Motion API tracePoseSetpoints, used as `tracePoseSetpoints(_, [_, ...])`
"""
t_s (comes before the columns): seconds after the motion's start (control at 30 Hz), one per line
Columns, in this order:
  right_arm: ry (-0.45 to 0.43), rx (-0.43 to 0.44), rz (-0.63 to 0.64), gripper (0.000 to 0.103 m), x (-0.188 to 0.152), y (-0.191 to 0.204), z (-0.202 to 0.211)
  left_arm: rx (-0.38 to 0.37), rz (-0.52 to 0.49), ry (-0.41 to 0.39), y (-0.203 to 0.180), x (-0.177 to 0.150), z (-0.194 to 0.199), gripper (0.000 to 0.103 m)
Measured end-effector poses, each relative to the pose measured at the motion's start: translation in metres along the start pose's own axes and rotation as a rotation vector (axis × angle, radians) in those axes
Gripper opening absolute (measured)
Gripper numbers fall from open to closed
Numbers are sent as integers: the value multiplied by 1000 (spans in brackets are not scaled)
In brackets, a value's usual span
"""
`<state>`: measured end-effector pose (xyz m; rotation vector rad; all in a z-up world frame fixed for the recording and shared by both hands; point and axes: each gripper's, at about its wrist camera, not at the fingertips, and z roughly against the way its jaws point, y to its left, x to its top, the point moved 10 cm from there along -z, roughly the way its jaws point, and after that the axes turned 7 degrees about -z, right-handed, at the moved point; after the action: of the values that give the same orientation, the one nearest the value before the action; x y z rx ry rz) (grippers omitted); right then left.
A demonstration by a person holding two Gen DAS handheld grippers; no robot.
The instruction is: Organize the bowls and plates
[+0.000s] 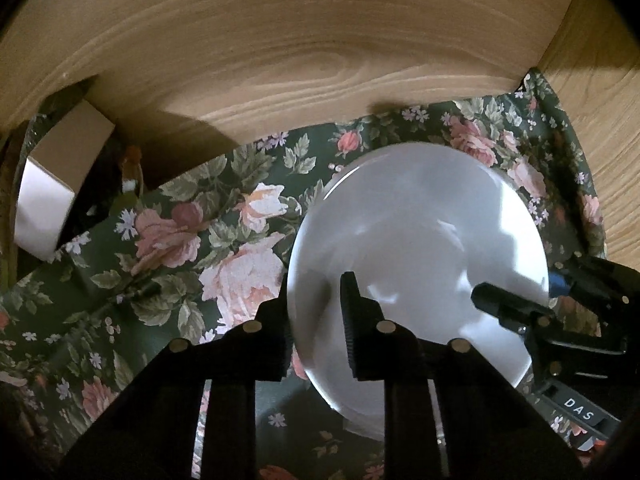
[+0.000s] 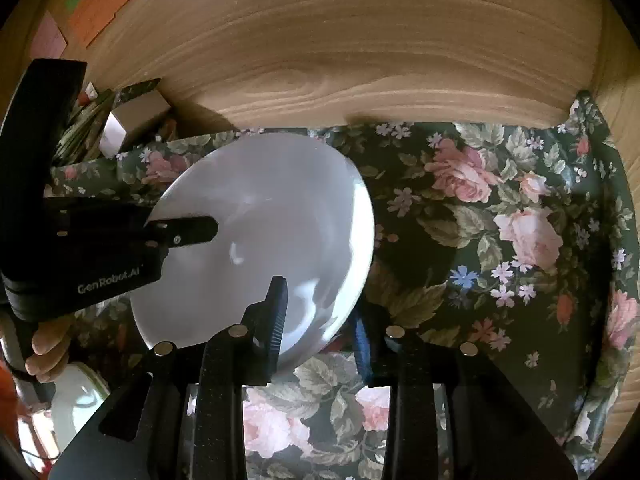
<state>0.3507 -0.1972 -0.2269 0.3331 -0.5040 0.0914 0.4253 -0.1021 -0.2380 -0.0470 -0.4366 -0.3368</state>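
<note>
A white plate (image 1: 420, 248) is held over the floral cloth (image 1: 180, 248) inside a wooden cupboard. My left gripper (image 1: 316, 312) straddles the plate's left rim, one finger on each side, jaws still apart. My right gripper (image 2: 320, 320) straddles the opposite rim of the plate (image 2: 272, 216) the same way. Each gripper shows in the other's view: the right gripper (image 1: 516, 308) at the plate's right edge, the left gripper (image 2: 180, 232) at its left edge. I cannot tell whether the plate rests on the cloth or hangs just above it.
The wooden back wall (image 1: 300, 40) stands close behind the plate and a wooden side wall (image 1: 592, 100) at the right. A cardboard box (image 1: 52, 184) and small items sit at the back left. Another white dish (image 2: 76, 396) shows at the lower left.
</note>
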Motion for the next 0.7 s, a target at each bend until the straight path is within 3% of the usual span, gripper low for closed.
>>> tracePoseSetpoints(0.3, [-34, 2, -12, 22, 0, 1, 15, 4, -4, -1, -2, -6, 11, 20])
tracePoseSetpoints(0.7, [-107, 25, 10, 22, -1, 24, 61, 27, 4, -90, 4, -17, 63, 20])
